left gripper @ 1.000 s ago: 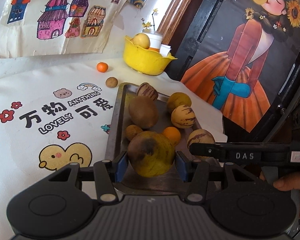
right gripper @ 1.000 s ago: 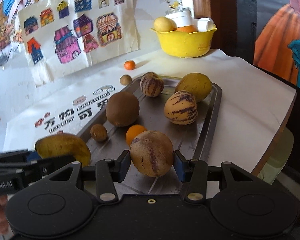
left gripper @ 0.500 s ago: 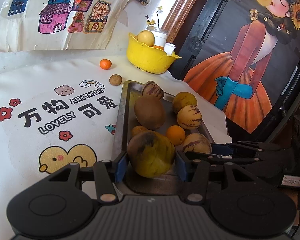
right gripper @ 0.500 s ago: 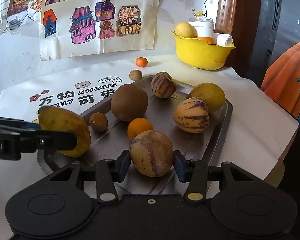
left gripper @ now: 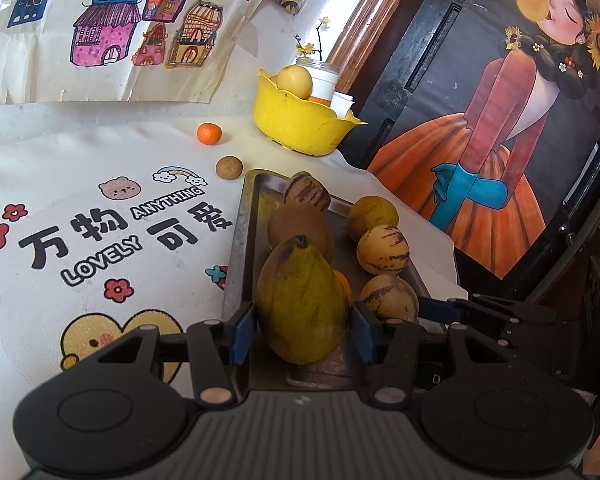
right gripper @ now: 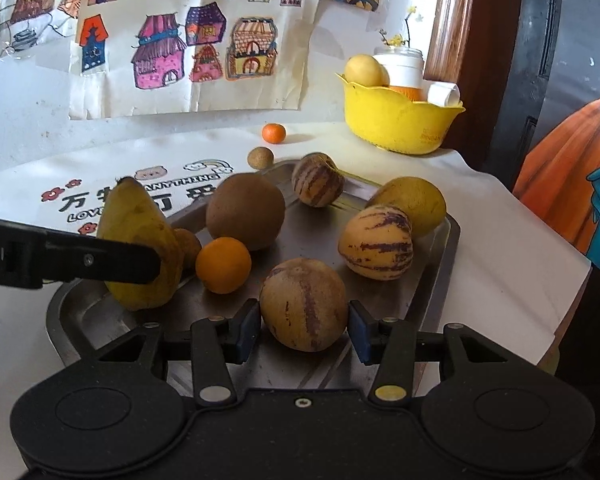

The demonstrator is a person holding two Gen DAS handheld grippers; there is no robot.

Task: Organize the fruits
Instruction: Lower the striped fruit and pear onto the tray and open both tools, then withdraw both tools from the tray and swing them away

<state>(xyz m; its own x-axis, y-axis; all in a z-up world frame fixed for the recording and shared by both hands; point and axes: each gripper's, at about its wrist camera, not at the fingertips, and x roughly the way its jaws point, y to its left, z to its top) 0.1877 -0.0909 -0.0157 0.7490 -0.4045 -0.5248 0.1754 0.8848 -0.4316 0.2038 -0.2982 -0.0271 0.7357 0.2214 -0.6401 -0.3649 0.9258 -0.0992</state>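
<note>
Pear (left gripper: 300, 300) clamped in left gripper (left gripper: 302, 328) jaws above tray (right gripper: 436, 276), striped melon (right gripper: 304, 304) between right gripper (right gripper: 304, 330) jaws, contact unclear.

Fruits (right gripper: 374, 242) on tray (right gripper: 440, 264), bowl (right gripper: 400, 124) behind

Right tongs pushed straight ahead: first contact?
Right tongs already have the striped brown fruit between the pads. Beyond it, probably bare tray between the orange and striped yellow fruit; depth unclear.
</note>
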